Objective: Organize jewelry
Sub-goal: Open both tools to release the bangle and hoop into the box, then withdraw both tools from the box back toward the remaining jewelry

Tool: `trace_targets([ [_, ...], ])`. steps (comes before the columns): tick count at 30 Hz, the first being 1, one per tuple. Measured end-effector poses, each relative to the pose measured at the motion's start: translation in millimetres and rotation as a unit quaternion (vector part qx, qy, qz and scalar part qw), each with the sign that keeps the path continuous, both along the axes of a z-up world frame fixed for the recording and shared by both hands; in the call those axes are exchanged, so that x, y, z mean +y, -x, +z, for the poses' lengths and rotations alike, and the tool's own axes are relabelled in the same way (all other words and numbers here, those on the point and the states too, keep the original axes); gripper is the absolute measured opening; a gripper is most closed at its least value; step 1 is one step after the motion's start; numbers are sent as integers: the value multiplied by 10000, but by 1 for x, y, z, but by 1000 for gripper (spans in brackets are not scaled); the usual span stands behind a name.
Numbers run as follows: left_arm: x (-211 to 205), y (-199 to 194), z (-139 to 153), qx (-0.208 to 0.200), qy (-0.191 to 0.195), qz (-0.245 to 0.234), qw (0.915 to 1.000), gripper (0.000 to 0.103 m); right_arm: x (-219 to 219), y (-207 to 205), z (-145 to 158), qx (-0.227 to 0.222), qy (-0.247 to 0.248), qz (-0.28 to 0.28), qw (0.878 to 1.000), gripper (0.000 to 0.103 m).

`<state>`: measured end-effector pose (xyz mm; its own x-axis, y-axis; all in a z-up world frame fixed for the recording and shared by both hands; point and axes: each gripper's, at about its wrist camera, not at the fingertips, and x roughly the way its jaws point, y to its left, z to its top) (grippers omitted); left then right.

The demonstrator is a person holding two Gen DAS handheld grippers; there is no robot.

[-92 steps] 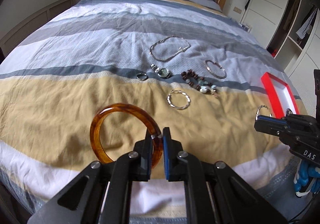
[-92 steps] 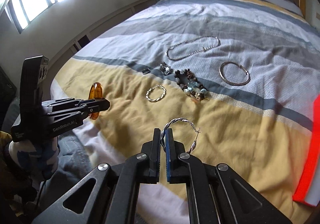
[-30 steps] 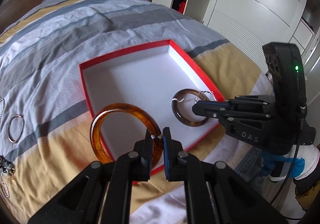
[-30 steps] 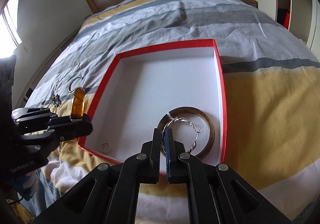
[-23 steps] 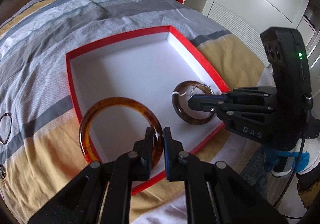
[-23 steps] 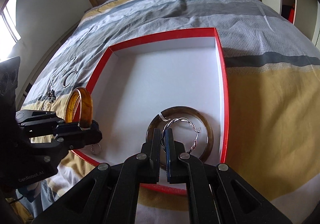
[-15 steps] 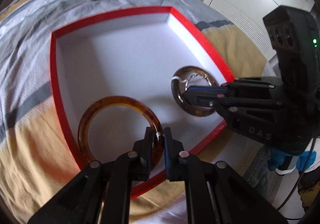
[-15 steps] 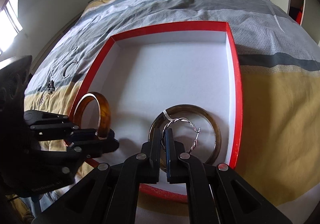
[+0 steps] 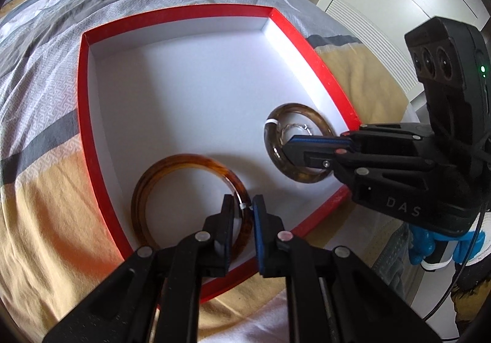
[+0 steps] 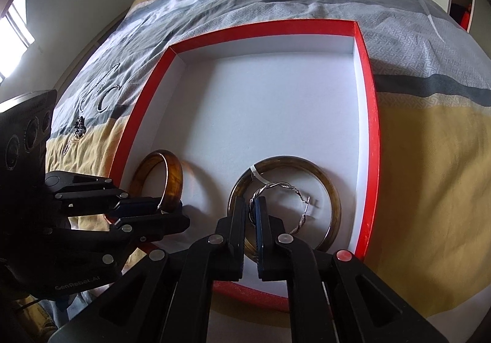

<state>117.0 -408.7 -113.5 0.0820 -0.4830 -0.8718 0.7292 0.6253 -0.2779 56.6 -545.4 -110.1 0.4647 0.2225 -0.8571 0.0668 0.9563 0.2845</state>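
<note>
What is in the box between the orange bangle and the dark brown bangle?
Nothing: only bare white floor of the red box lies between the orange bangle and the dark brown bangle. The right wrist view shows it best.

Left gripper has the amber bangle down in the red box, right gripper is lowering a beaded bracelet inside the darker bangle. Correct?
Not quite. The right gripper holds a twisted silver hoop, not a beaded bracelet; the right wrist view shows it. The rest stands.
</note>
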Motion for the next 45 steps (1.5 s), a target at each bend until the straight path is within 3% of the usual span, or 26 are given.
trace_targets([
  [4, -2, 3, 2, -69, -132, -34, 9999, 14, -4, 5, 5, -43, -9, -66, 10000, 9],
  [6, 1, 4, 5, -110, -127, 0, 9999, 16, -7, 10, 10, -101, -12, -129, 9999, 17],
  [9, 10, 5, 16, -157, -12, 126, 9998, 39, -14, 21, 22, -254, -30, -290, 9993, 19],
  [16, 42, 17, 63, -508, 190, 297, 9981, 40, -25, 55, 62, -603, 111, -652, 9960, 19],
  [25, 131, 34, 132, -1051, 413, 971, 9888, 40, -9, 105, 129, -1139, 343, -859, 9892, 24],
  [32, 217, 59, 173, -1426, 441, 1576, 9761, 46, 34, 135, 166, -1526, 321, -776, 9847, 30],
  [45, 382, 123, 223, -2128, 627, 2716, 9365, 47, 133, 192, 232, -2262, 519, -380, 9720, 36],
])
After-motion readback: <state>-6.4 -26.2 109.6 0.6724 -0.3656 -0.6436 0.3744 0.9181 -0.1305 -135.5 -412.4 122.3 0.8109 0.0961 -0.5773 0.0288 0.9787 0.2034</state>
